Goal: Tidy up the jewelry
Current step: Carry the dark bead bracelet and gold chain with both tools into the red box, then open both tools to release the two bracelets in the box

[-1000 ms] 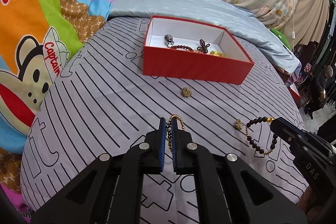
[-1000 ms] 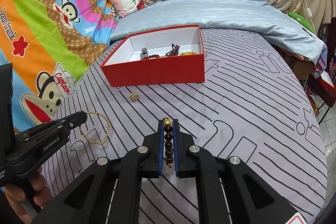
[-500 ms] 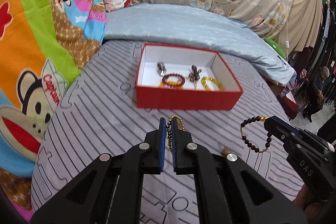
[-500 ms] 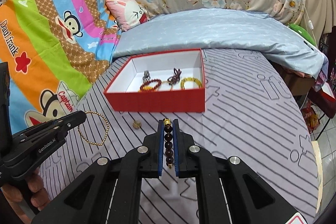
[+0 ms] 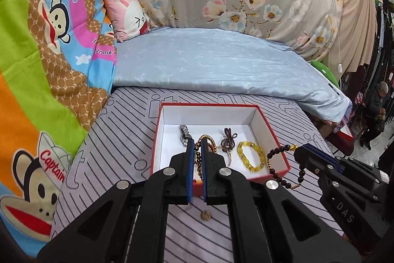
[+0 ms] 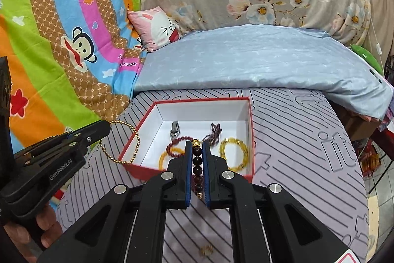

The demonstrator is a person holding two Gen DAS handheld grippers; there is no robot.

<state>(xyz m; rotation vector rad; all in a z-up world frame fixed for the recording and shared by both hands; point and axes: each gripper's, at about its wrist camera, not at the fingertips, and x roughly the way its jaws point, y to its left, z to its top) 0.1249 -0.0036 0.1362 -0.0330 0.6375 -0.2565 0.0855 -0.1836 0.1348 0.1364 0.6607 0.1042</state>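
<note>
A red box (image 5: 157, 139) (image 6: 251, 130) with a white inside lies on the striped bedsheet and holds several pieces of jewelry. My left gripper (image 5: 197, 147) (image 6: 104, 127) is shut on a thin gold bead bracelet (image 6: 123, 160) and holds it in the air at the box's near left edge. My right gripper (image 6: 197, 148) (image 5: 301, 150) is shut on a dark bead bracelet (image 5: 275, 169) (image 6: 197, 164) with a gold charm, held in the air over the box's near right side.
A small gold trinket (image 5: 206, 215) (image 6: 206, 249) lies on the sheet in front of the box. A light blue quilt (image 5: 216, 65) lies behind the box, with a pink pillow (image 5: 128, 14) and a cartoon blanket (image 5: 37, 65) to the left. The bed edge drops off at the right.
Both grippers have lifted their bracelets off the sheet and moved forward to the box. The box now sits close under the fingertips.
</note>
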